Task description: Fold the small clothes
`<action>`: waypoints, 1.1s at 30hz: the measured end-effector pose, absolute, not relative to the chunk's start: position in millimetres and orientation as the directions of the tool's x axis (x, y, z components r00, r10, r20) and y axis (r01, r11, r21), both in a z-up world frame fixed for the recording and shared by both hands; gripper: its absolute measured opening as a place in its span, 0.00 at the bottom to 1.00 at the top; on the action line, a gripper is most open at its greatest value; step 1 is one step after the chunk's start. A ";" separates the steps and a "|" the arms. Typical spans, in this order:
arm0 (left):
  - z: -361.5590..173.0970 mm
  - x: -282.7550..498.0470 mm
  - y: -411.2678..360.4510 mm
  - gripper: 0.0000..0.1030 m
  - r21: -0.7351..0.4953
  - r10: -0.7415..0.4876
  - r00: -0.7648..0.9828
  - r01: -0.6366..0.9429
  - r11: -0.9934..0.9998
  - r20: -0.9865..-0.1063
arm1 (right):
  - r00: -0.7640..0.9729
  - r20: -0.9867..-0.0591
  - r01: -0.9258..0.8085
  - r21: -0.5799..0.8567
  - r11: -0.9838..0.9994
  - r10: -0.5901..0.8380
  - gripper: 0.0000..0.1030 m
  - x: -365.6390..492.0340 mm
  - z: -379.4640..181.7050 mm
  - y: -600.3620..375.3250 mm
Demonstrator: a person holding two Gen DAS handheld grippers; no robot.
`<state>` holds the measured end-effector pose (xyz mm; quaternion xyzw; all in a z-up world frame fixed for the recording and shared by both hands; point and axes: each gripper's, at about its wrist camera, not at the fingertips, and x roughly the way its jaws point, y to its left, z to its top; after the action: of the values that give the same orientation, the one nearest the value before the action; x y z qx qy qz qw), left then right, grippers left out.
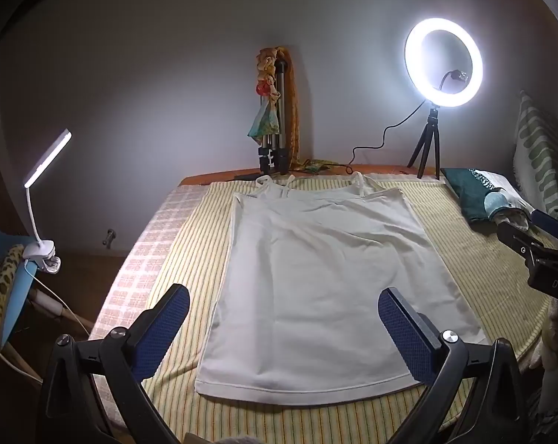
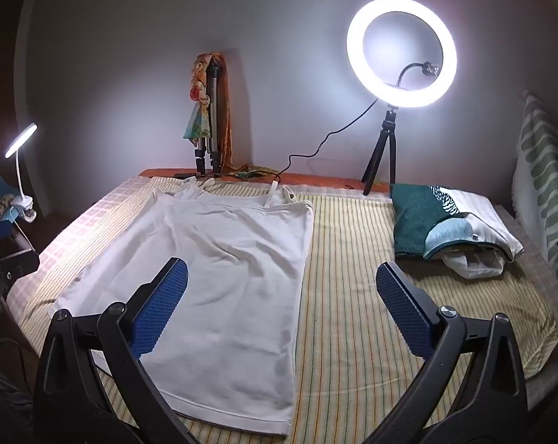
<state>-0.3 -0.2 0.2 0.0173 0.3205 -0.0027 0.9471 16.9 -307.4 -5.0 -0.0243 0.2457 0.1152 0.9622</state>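
And here we are, looking down over a white camisole (image 1: 316, 281) laid flat and face-up on a yellow striped towel (image 1: 475, 259), thin straps toward the far wall, hem toward the cameras. Nothing folded yet: the whole garment lies spread out, with a few soft creases across the middle. The left gripper (image 1: 283, 318) hangs over the hem end, its jaws spread as wide as they go, blue pads either side of the fabric below and gripping nothing at all. Over to the right gripper (image 2: 281, 296), same story: jaws fully apart, empty, hovering above the camisole's right edge, one pad over the white cloth and the other over bare towel. From the left wrist view you can just catch the right gripper's black body at the right edge of the picture. Beyond the towel on the right lies a teal and white patterned cushion (image 2: 449, 218), well apart from the camisole. At the far edge of the surface a lit ring light (image 2: 401, 51) stands on a small black tripod, its cable trailing toward a folded tripod (image 2: 212, 118) leaning against the wall with colourful cloth draped on it. Off to the left, a white clip lamp (image 1: 43, 192) glows, clamped beside a blue chair.
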 end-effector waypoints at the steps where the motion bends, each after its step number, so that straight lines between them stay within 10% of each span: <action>1: 0.2 -0.5 -0.3 1.00 0.034 0.009 0.799 0.015 0.999 -0.601 | 0.854 -0.477 -0.234 0.008 0.972 0.209 1.00 17.0 -5.0 -307.4; 33: 8.7 -1.8 -2.8 1.00 0.053 0.023 0.813 0.009 0.999 -0.582 | 0.855 -0.473 -0.215 0.046 0.976 0.211 1.00 22.0 6.4 -319.1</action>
<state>-1.8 -2.8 8.7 0.0264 0.3059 0.0038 0.9517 22.0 -319.1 6.4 -0.0043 0.2451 0.1104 0.9632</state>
